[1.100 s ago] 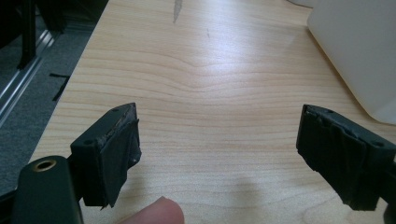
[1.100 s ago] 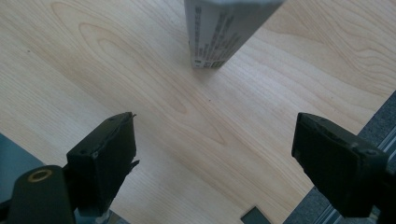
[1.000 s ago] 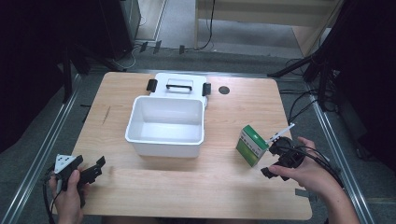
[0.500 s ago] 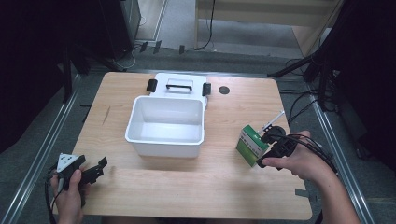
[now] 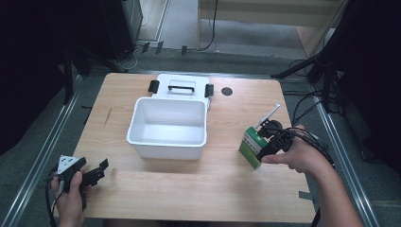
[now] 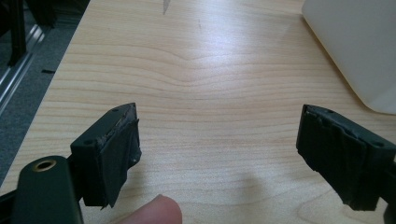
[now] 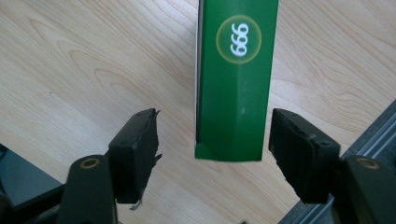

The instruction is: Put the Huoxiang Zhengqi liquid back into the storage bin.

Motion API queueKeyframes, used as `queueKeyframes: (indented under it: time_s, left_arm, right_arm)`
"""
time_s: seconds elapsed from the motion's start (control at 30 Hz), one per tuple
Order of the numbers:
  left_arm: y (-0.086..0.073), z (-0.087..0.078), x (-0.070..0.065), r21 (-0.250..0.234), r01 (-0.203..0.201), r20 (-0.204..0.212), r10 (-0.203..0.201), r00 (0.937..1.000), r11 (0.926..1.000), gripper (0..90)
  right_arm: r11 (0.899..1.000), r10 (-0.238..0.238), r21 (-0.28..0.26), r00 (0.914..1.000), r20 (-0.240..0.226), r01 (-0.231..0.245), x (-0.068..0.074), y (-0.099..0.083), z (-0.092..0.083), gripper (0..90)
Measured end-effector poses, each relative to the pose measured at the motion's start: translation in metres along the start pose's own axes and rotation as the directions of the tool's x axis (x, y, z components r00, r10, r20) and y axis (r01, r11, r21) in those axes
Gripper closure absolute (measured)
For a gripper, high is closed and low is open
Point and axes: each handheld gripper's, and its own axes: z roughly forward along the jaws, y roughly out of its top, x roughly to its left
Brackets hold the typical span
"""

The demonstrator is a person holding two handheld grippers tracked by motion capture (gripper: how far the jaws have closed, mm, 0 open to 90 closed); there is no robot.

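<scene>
the right gripper [image 7: 215, 154] has just been closing around the upright green cardboard box [image 7: 233, 93], pads not yet touching, while the left gripper [image 6: 219, 154] rests wide open over the wooden table [image 6: 210, 70]

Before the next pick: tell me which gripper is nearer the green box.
Right. The right gripper has the green box between its open jaws, not yet touching; the left gripper rests at the table's opposite near corner.
</scene>
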Motion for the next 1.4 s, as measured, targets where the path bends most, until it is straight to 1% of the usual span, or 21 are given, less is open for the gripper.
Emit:
queueKeyframes:
  time_s: [0.03,0.07,0.1,0.17,0.23,0.37,0.4,0.43,0.5,0.7,0.8,0.83,0.9,0.93,0.97,1.0,1.13,1.2,1.37,1.4]
  left_arm:
    - [0.000,0.000,0.000,0.000,-0.001,-0.001,0.001,1.0000,1.0000,14.3]
    - [0.000,0.000,0.000,0.000,0.000,0.000,0.000,1.0000,1.0000,14.3]
    - [0.000,0.000,0.000,0.000,-0.001,0.000,0.001,1.0000,1.0000,14.3]
    - [0.000,0.000,0.000,0.001,-0.001,0.000,0.001,1.0000,1.0000,14.3]
    - [0.000,0.000,0.000,0.002,0.002,0.001,-0.002,1.0000,1.0000,14.3]
    - [0.000,0.000,0.000,0.002,0.004,0.001,-0.004,1.0000,1.0000,14.3]
    - [0.000,0.000,0.000,0.000,0.005,0.002,-0.005,1.0000,1.0000,14.3]
    - [0.000,0.000,0.000,0.002,0.004,0.002,-0.004,1.0000,1.0000,14.3]
    - [0.000,0.000,0.000,0.003,0.003,0.001,-0.003,1.0000,1.0000,14.3]
    - [0.000,0.000,0.001,0.001,0.006,0.002,-0.006,1.0000,1.0000,14.3]
    - [0.000,0.000,0.001,0.001,0.006,0.001,-0.006,1.0000,1.0000,14.3]
    - [0.000,0.000,0.001,0.001,0.007,0.002,-0.007,1.0000,1.0000,14.3]
    - [0.000,0.000,0.001,0.001,0.009,0.002,-0.009,1.0000,1.0000,14.4]
    - [0.000,0.001,0.001,0.000,0.011,0.003,-0.011,0.9999,0.9999,14.3]
    - [0.000,0.001,0.001,0.001,0.012,0.003,-0.012,0.9999,0.9999,14.3]
    - [0.000,0.001,0.001,0.001,0.012,0.003,-0.012,0.9999,0.9999,14.3]
    - [0.000,0.001,0.001,0.002,0.013,0.005,-0.013,0.9999,0.9999,14.3]
    - [0.000,0.001,0.001,0.003,0.012,0.005,-0.012,0.9999,0.9999,14.3]
    - [0.000,0.001,0.002,0.005,0.016,0.006,-0.016,0.9999,0.9999,14.3]
    - [0.000,0.001,0.002,0.005,0.018,0.007,-0.018,0.9998,0.9998,14.3]
  right_arm:
    - [1.000,0.002,0.005,1.0000,-0.003,-0.002,-0.001,0.002,0.001,34.8]
    - [1.000,0.020,0.008,0.9997,-0.012,-0.020,-0.002,0.004,0.001,37.1]
    - [1.000,0.026,0.009,0.9995,-0.018,-0.025,-0.003,0.006,0.001,37.4]
    - [1.000,0.025,0.009,0.9995,-0.020,-0.025,-0.003,0.007,0.002,38.2]
    - [0.999,0.035,0.002,0.9991,-0.026,-0.035,-0.006,0.012,0.001,40.1]
    - [0.999,0.035,0.000,0.9988,-0.033,-0.035,-0.007,0.016,0.000,42.7]
    - [0.999,0.033,0.004,0.9989,-0.034,-0.033,-0.007,0.017,0.001,43.6]
    - [0.999,0.037,0.015,0.9982,-0.047,-0.037,-0.008,0.021,0.002,45.3]
    - [0.999,0.039,0.025,0.9980,-0.049,-0.038,-0.008,0.024,0.004,47.1]
    - [0.998,0.040,0.042,0.9969,-0.068,-0.037,-0.007,0.033,0.007,50.0]
    - [0.998,0.045,0.047,0.9967,-0.067,-0.042,-0.008,0.035,0.008,51.0]
    - [0.998,0.037,0.043,0.9972,-0.065,-0.035,-0.009,0.036,0.009,51.1]
    - [0.998,0.054,0.048,0.9967,-0.060,-0.051,-0.010,0.038,0.009,51.0]
    - [0.998,0.046,0.036,0.9972,-0.059,-0.044,-0.011,0.039,0.010,51.2]
    - [0.997,0.060,0.042,0.9965,-0.058,-0.057,-0.011,0.040,0.009,51.5]
    - [0.998,0.055,0.032,0.9969,-0.056,-0.054,-0.012,0.042,0.010,52.5]
    - [0.998,0.054,0.038,0.9971,-0.054,-0.052,-0.012,0.045,0.013,54.0]
    - [0.997,0.056,0.049,0.9971,-0.051,-0.053,-0.011,0.046,0.015,55.3]
    - [0.997,0.035,0.067,0.9980,-0.053,-0.031,-0.011,0.049,0.020,58.9]
    - [0.997,0.039,0.072,0.9981,-0.048,-0.035,-0.010,0.050,0.022,60.5]
